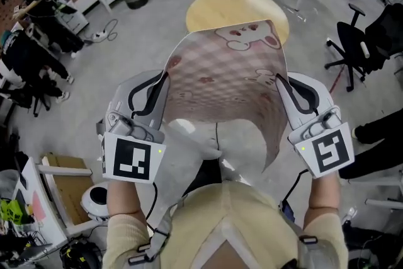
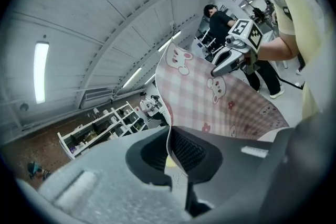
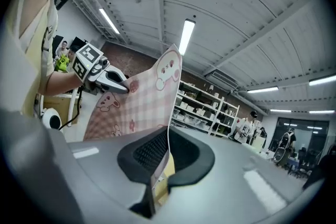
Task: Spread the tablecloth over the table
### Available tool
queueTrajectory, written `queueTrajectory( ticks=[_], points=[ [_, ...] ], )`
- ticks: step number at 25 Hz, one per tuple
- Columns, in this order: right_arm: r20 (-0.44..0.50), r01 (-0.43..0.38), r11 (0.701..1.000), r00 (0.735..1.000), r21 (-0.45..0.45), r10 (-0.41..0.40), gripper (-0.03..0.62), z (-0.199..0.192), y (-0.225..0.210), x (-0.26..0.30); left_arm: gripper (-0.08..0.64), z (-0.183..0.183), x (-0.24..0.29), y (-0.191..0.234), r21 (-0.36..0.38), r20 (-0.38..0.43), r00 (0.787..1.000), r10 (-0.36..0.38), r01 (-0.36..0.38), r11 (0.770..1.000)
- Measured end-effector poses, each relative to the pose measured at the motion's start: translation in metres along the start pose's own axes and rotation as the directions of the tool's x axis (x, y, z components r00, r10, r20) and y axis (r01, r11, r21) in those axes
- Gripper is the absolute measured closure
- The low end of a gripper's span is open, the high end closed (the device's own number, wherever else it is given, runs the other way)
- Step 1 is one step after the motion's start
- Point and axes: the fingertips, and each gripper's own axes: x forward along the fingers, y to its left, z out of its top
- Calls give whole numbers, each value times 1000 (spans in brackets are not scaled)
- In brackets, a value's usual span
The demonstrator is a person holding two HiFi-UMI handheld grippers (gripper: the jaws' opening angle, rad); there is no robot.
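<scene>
i hold one tablecloth in the air, with its near edge stretched left to right between my two grippers. the left gripper is pinched tight on the left corner and the right gripper on the right corner. the one round counter lies straight ahead and lower, beyond the cloth's far end and about equally near to both grippers.

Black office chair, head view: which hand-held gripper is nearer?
Right. The right hand-held gripper grips the tablecloth edge on the office chair side; the left hand-held gripper grips the opposite edge, farther off.
</scene>
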Motion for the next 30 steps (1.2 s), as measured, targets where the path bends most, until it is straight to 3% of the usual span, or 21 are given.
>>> queueTrajectory(
  ticks=[3,7,13,19,25,30],
  points=[
    [-7,42,998,999,-46,-42,583,9,-27,20,549,7,27,20,65,39,999,-16,13,998],
    [-40,70,992,996,-102,-75,583,41,-104,75,549,28,98,85,61,95,994,-60,55,997],
    [-61,135,973,987,-187,-149,581,42,-115,87,549,31,116,99,176,154,979,-132,104,979],
    [-61,156,960,983,-231,-174,581,55,-199,163,549,38,209,170,189,191,971,-144,107,976],
    [-47,210,946,972,-245,-228,581,55,-203,163,549,38,218,176,221,244,956,-161,107,969],
    [-10,213,932,974,-293,-226,578,54,-208,167,548,38,227,180,280,246,960,-136,64,958]
  ],
)
